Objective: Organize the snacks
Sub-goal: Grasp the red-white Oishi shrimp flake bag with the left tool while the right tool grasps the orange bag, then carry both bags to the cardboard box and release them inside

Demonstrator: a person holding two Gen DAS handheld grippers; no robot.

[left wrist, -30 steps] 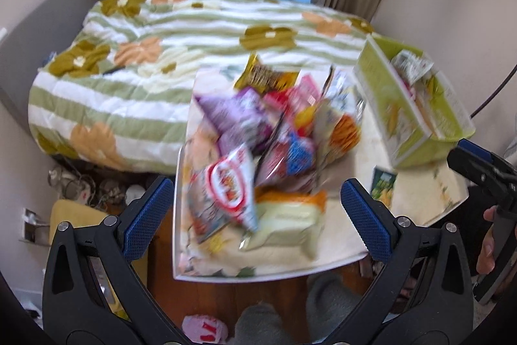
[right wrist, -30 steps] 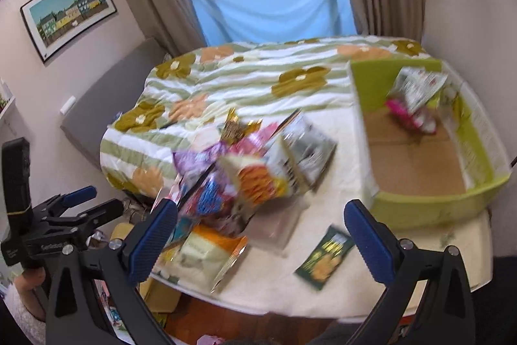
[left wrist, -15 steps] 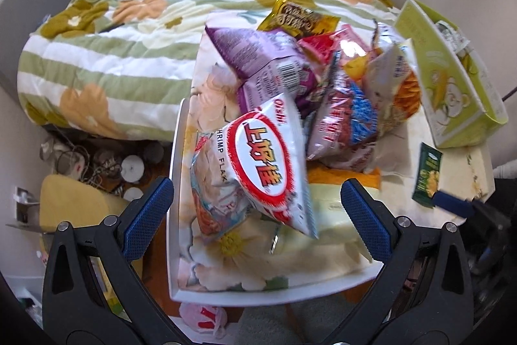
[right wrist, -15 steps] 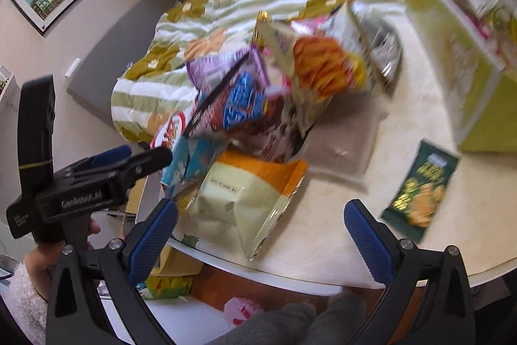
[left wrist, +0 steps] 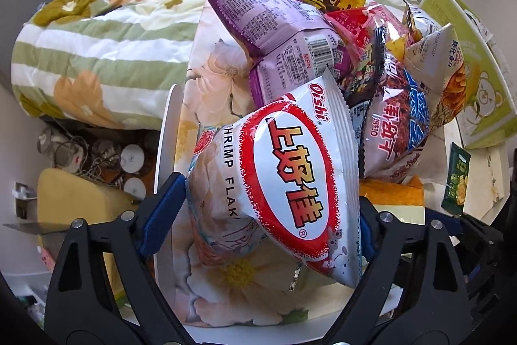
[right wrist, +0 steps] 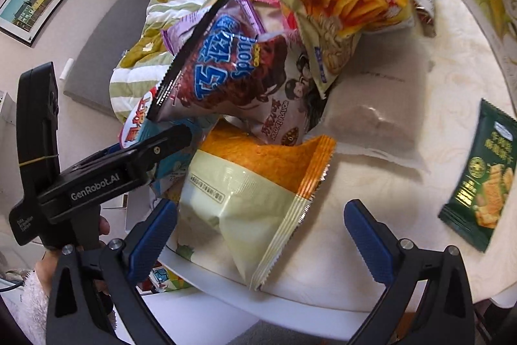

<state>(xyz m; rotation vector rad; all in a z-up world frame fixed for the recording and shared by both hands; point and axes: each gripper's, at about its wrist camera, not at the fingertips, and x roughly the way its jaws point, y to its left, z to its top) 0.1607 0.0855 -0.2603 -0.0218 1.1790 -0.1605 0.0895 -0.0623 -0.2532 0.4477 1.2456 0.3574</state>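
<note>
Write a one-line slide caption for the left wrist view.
Open left gripper straddling a white shrimp chip bag at the front of a snack pile on a floral table.

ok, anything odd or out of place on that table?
Snacks are heaped in a loose pile, bags leaning at all angles. The cream-and-orange bag pokes past the table edge. One dark green packet lies apart from the heap.

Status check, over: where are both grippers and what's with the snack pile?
Left gripper open, straddling the shrimp flakes bag. Right gripper open over the orange-and-cream bag, not gripping. Pile tightly overlapped; green box beyond it.
</note>
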